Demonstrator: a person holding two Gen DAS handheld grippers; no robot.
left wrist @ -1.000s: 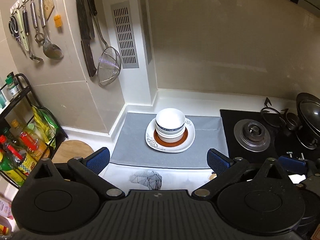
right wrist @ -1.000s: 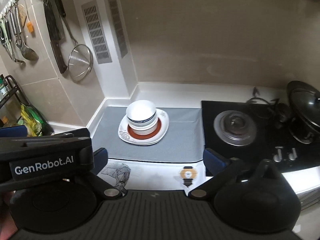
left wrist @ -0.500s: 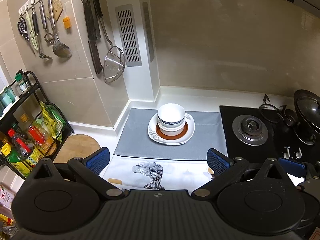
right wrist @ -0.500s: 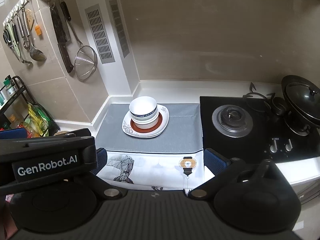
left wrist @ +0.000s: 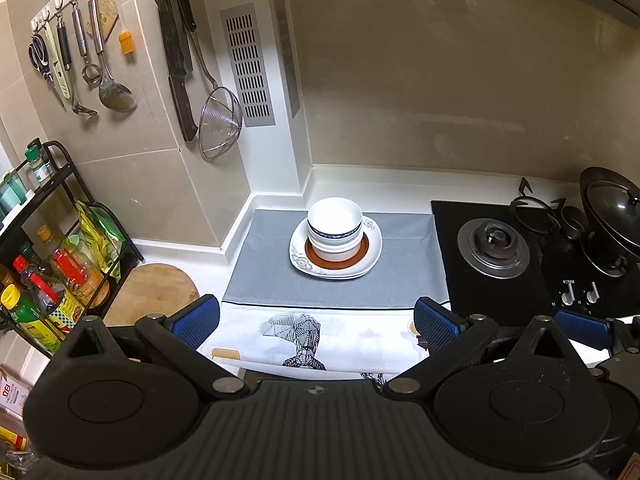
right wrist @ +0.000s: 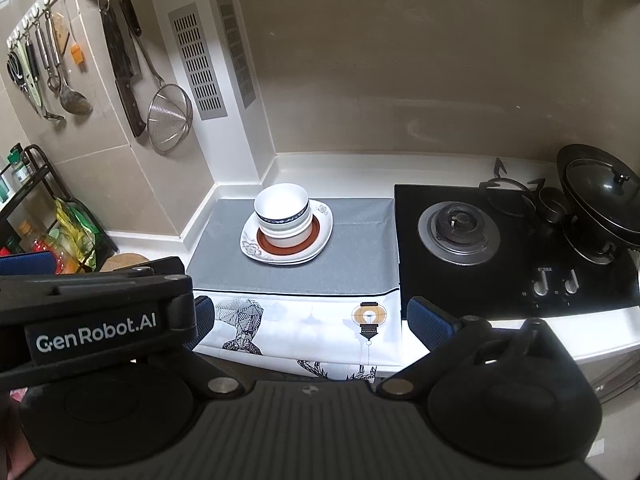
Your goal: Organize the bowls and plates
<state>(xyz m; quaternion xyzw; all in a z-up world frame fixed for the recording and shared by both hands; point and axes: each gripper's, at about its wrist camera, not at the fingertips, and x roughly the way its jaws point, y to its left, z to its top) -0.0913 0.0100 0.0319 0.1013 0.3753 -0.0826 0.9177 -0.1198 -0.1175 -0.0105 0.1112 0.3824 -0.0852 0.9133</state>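
Left wrist view is showing the bowls (left wrist: 335, 226) nesting in one stack on the plates (left wrist: 335, 258), a red-rimmed plate lying on a wider white floral one, all sitting together on the grey mat (left wrist: 272, 272) near the back of the surface (left wrist: 400, 190), beside the stove (left wrist: 494, 244). The left hand-held gripper (left wrist: 318, 320) is hanging well short of the stack, jaws spread wide and grasping nothing. Right wrist view is giving the same picture: bowls (right wrist: 282, 212) piled on the plates (right wrist: 286, 240), nothing loose lying elsewhere on the mat, and the right hand-held gripper (right wrist: 316, 318) is hovering released and empty, far from the crockery. Judging from this, the stacking is looking finished; nothing is appearing to be left, unless the stack is meant to be moved.
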